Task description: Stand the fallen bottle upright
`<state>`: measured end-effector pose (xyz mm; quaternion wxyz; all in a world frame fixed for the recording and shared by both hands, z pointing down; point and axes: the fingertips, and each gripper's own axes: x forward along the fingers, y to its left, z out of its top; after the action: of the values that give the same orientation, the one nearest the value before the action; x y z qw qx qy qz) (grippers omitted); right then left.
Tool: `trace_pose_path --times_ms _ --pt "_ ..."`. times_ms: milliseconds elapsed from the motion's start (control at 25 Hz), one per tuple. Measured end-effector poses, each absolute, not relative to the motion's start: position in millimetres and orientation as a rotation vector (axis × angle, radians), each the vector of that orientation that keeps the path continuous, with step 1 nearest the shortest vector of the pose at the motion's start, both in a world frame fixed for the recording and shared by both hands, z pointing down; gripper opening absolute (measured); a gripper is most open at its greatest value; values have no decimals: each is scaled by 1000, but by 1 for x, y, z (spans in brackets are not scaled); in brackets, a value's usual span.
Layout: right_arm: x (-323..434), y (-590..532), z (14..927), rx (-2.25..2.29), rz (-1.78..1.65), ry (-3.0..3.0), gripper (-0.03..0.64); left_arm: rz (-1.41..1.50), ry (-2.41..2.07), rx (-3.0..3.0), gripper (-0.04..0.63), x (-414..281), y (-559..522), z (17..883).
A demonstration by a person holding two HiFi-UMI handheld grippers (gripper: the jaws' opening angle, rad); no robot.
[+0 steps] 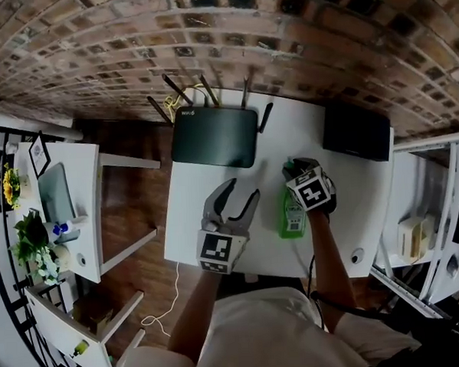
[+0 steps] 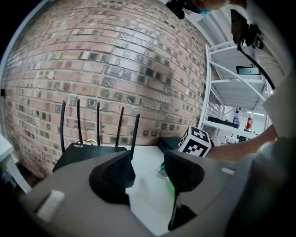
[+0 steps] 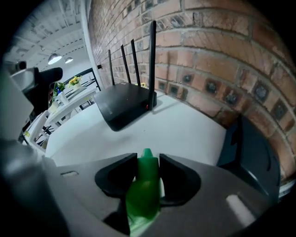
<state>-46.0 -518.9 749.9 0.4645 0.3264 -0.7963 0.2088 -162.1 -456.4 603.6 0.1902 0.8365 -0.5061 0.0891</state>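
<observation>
As it lies flat, the bottle (image 1: 292,216) is pinched by the right gripper (image 3: 147,163)

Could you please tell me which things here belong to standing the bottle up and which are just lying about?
Job: green bottle, lying on the table; right gripper, jaws shut on its cap.
Lying about: black router; black box; flowers on the side table.
</observation>
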Motion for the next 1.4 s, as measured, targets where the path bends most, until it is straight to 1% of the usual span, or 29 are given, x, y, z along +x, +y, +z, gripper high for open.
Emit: trace_pose_path --times_ms 200,360,520,640,960,1160,1240,1320,1400 --pt "-39 -529 682 964 400 -2004 141 205 -1410 2376 245 -167 -452 570" --pt "-28 -537 628 1093 228 -2008 140 153 -1411 2427 242 -168 -452 544" --pt "-25 -526 593 1187 106 -1992 141 125 -1420 2462 241 -170 -444 529" --pt "-24 -507 582 1261 64 -1984 141 106 -1425 2482 225 -172 -438 522" --pt "-40 -442 576 1385 -52 -1959 147 72 -1365 2518 225 -178 -415 521" --pt "-38 -429 584 1426 -119 -1941 147 -20 -1321 2524 225 -183 -396 503" --pt "-39 -432 580 1450 -102 -1957 169 -40 -1328 2547 225 -186 -392 494" --pt "-38 -427 568 1491 -88 -1986 213 -52 -1344 2556 225 -188 -386 488" --pt "-36 -413 554 1534 -86 -2033 215 -52 -1362 2572 227 -187 -377 484"
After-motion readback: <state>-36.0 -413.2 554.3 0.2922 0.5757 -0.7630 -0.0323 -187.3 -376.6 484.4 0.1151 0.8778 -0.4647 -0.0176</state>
